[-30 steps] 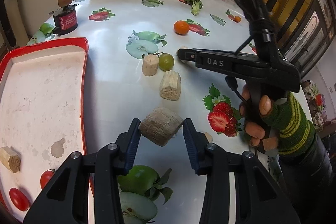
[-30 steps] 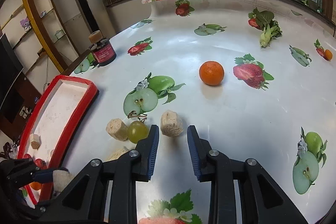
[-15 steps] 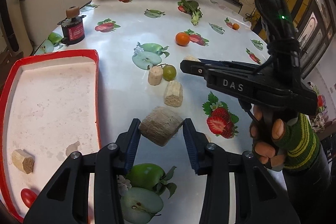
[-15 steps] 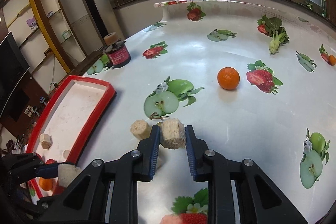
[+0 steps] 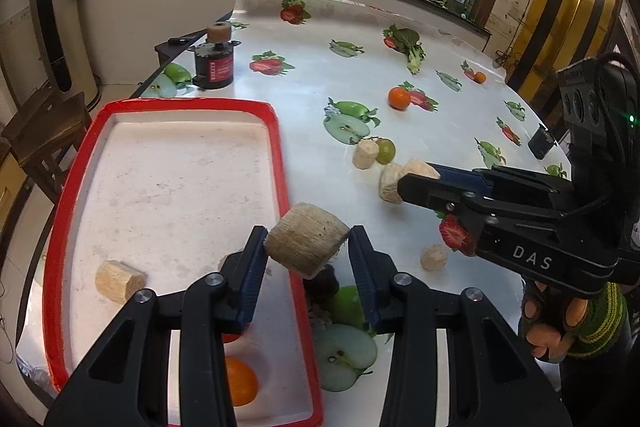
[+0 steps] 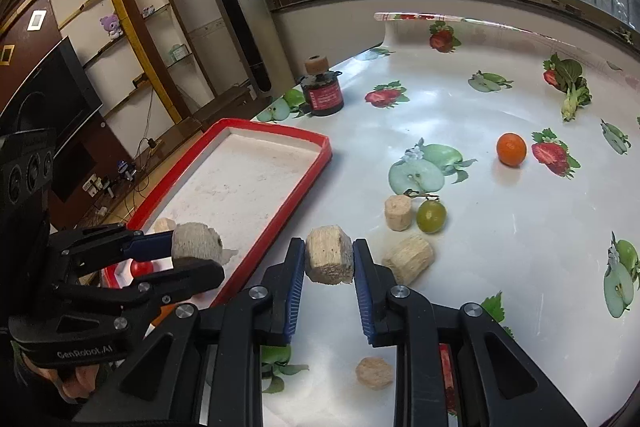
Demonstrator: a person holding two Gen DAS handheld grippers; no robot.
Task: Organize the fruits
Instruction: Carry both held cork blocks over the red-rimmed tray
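Note:
My left gripper is shut on a beige sugarcane chunk and holds it above the right rim of the red tray. It also shows in the right wrist view. My right gripper is shut on a smaller sugarcane chunk, lifted above the table to the right of the tray. In the tray lie a sugarcane piece, an orange and a red tomato. On the table lie an orange, a green grape and other sugarcane pieces.
A dark jar with a cork lid stands at the table's far left edge. The tablecloth carries printed fruit pictures. A small sugarcane piece lies near me. A wooden chair stands left of the table.
Both grippers have lifted their sugarcane chunks off the table. The left one has moved left to over the tray's rim; the right one closed on its chunk and followed leftward.

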